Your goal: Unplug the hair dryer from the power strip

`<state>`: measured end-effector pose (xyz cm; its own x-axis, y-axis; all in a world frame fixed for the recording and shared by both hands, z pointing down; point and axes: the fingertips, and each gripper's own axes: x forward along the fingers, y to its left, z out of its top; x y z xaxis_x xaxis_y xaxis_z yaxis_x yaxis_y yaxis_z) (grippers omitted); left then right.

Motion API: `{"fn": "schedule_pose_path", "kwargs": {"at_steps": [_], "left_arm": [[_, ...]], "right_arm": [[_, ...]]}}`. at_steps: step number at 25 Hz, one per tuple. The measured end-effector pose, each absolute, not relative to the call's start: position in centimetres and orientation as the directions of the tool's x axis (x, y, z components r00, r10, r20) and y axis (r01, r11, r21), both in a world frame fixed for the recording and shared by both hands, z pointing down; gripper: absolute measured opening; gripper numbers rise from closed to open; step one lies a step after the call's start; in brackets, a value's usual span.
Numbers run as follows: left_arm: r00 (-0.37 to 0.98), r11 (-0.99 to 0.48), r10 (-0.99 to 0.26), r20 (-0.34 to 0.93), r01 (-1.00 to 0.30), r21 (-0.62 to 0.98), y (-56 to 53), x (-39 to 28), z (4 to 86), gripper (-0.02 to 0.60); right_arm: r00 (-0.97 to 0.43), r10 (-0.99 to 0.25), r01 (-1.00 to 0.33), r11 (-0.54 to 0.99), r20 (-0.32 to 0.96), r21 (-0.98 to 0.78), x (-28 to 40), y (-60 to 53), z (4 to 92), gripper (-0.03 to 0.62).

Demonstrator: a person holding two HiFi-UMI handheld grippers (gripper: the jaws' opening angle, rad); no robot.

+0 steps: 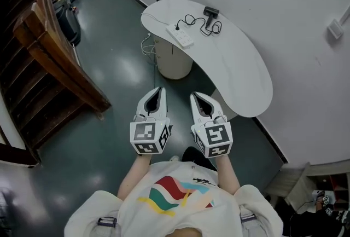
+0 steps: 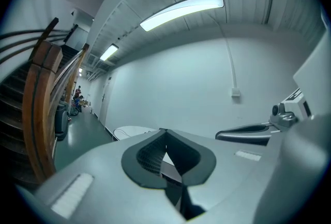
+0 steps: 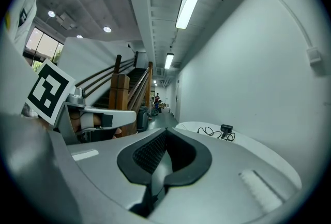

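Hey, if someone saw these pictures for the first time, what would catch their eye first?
First, the left gripper and right gripper, side by side at the centre of the head view, both shut and empty, each with a marker cube. Ahead of them a curved white table against the wall carries a white power strip and a black hair dryer with a looped cord. A wooden staircase fills the left.
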<state>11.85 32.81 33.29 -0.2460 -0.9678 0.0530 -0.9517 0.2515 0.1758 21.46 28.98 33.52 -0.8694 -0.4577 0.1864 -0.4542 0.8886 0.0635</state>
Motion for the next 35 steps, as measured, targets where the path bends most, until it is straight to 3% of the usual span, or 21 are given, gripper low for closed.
{"fn": "schedule_pose_path", "kwargs": {"at_steps": [12, 26, 35], "left_arm": [[-0.241, 0.247, -0.969, 0.057, -0.952, 0.178, 24.1, 5.2, 34.6, 0.0], [-0.257, 0.257, -0.966, 0.025, -0.952, 0.165, 2.0, -10.0, 32.8, 0.0], [-0.216, 0.228, -0.972, 0.096, -0.963, 0.141, -4.7, -12.5, 35.1, 0.0]], "right_arm": [[-0.862, -0.476, -0.474, 0.879, 0.178, 0.055, 15.9, 19.8, 34.0, 0.014], [-0.896, -0.415, -0.409, 0.91, 0.156, 0.074, -1.9, -2.5, 33.0, 0.014], [-0.897, -0.413, -0.423, 0.906, 0.159, -0.029, -4.9, -8.6, 34.3, 0.014]]}}
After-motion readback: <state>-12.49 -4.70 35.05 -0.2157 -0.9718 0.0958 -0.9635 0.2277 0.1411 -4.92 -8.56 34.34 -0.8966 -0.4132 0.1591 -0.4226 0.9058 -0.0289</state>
